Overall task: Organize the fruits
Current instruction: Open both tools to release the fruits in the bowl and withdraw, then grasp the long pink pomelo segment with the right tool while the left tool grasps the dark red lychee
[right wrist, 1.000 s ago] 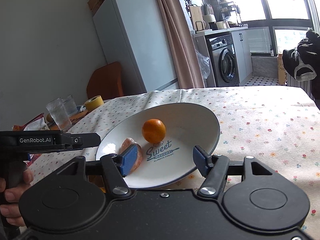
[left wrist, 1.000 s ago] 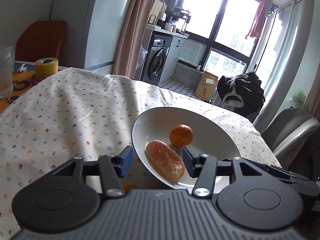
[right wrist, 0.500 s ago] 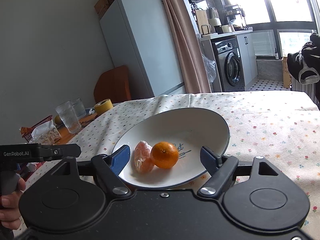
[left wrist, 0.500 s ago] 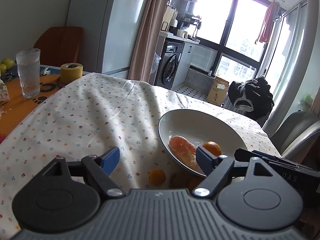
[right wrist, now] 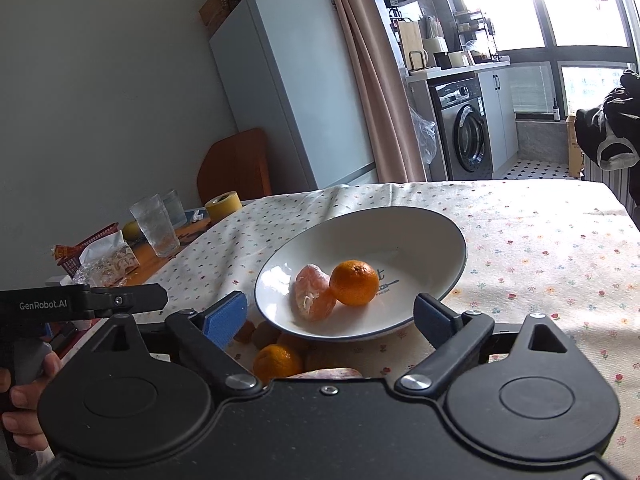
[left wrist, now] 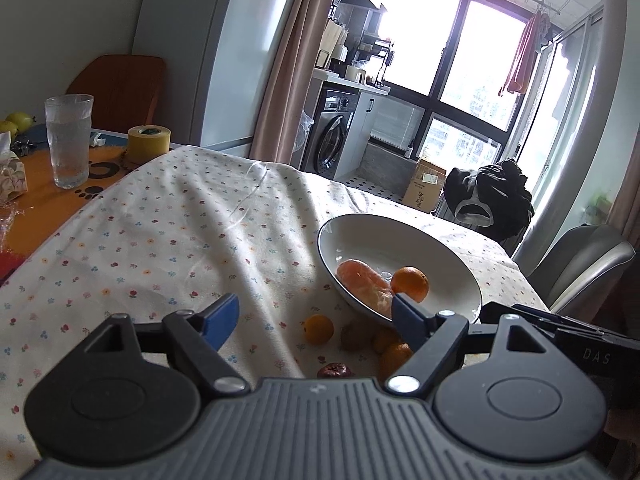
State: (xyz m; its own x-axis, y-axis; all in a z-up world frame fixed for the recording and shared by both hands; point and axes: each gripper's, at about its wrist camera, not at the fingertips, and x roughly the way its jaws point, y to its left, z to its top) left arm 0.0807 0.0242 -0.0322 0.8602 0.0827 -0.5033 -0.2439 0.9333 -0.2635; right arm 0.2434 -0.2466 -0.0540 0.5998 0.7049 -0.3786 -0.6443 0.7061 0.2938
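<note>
Both claws gape wide and hold nothing: the left claw (left wrist: 316,314) and the right claw (right wrist: 330,316). A white plate (right wrist: 420,232) on the cloth-covered counter (left wrist: 160,232) holds a peeled orange (right wrist: 314,298) touching a whole orange (right wrist: 354,283). More small fruits (left wrist: 319,329) lie on the cloth just beside the plate's near rim.

Light source: daylight from the windows (left wrist: 452,52) at the back, blown out to white in both views.
Glare: a bright sheen on the bowl (right wrist: 280,276) and pale streaks across the tablecloth (left wrist: 180,232).
Shadows: soft; dark under the bowl's near edge, where the loose fruit (left wrist: 319,329) sits dim.
Foreground: the black gripper bodies are underexposed against the backlight.
Distortion: strong fisheye bending, with dark corners.
Focus: sharp in the centre, softer toward the edges.
</note>
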